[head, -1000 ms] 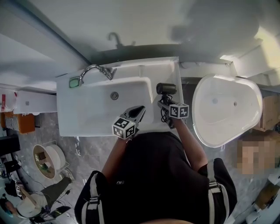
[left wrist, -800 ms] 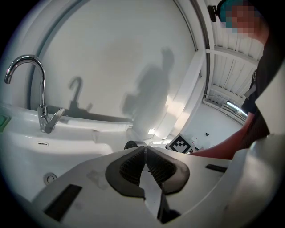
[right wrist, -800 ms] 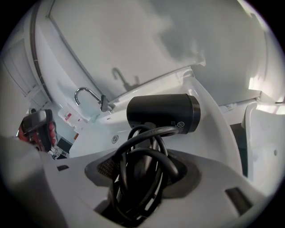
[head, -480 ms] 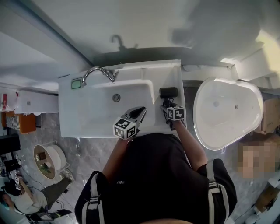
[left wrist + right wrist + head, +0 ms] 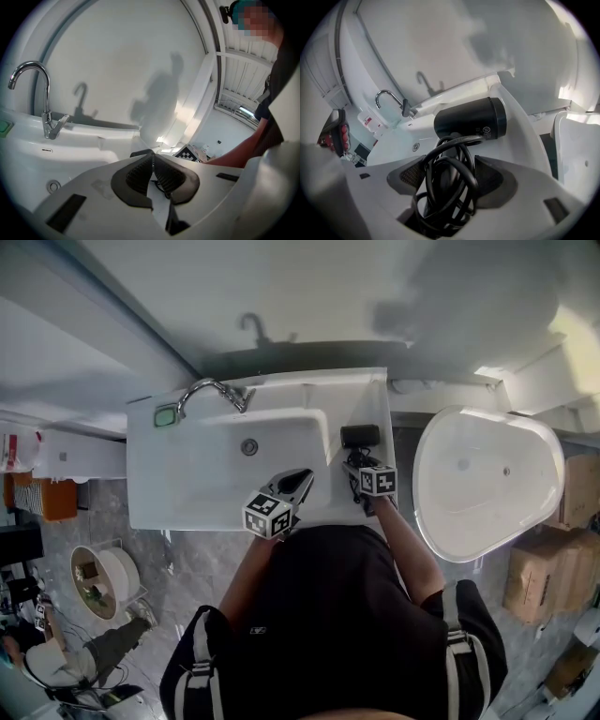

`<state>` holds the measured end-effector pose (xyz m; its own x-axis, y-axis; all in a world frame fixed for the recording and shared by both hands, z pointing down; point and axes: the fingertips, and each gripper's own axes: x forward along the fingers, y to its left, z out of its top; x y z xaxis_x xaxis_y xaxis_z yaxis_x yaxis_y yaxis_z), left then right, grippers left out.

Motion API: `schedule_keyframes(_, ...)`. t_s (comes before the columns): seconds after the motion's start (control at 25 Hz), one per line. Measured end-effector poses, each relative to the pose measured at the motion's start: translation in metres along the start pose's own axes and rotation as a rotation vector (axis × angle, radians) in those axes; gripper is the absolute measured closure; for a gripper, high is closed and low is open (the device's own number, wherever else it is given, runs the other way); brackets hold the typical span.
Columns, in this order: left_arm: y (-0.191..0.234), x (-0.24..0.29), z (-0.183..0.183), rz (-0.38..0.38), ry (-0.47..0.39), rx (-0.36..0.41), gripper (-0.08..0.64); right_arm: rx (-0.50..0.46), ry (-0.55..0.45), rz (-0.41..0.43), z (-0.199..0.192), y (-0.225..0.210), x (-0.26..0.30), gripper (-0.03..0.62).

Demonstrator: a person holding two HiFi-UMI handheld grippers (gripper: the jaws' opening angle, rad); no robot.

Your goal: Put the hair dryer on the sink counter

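White wall is seen behind a sink counter [image 5: 159,507], with a faucet [image 5: 211,390] at its far left. A black dryer [image 5: 360,436] lies on the counter's right side, beside the basin [image 5: 211,465]. Its handle and coiled cord [image 5: 450,187] are flanked by the opening jaws of the right gripper [image 5: 449,176], whose pads are not pressed on them. The left gripper [image 5: 153,164] is held closed and empty over the basin's near edge.

A bathroom: white sink counter [image 5: 155,498] with chrome faucet [image 5: 210,389], white bathtub [image 5: 487,512] beside it, grey tiled floor [image 5: 192,563].
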<state>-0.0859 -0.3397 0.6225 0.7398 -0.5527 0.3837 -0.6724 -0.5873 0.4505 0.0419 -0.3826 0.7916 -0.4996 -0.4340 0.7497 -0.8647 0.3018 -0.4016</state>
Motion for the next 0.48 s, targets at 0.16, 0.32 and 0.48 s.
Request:
schedule_keyframes(0.16, -0.006, -0.002, -0.003, 0.007, -0.002, 0.004, 0.537, -0.003, -0.042, 0.013, 0.004, -0.002, -0.01, 0.233)
schedule_keyframes(0.32, -0.012, 0.0, -0.003, 0.015, -0.006, 0.011, 0.537, -0.033, -0.117, 0.009, 0.019, -0.001, -0.027, 0.232)
schedule_keyframes(0.48, -0.025, 0.002, -0.006, 0.022, -0.01, 0.01, 0.537, -0.108, -0.167, 0.007, 0.027, 0.002, -0.054, 0.231)
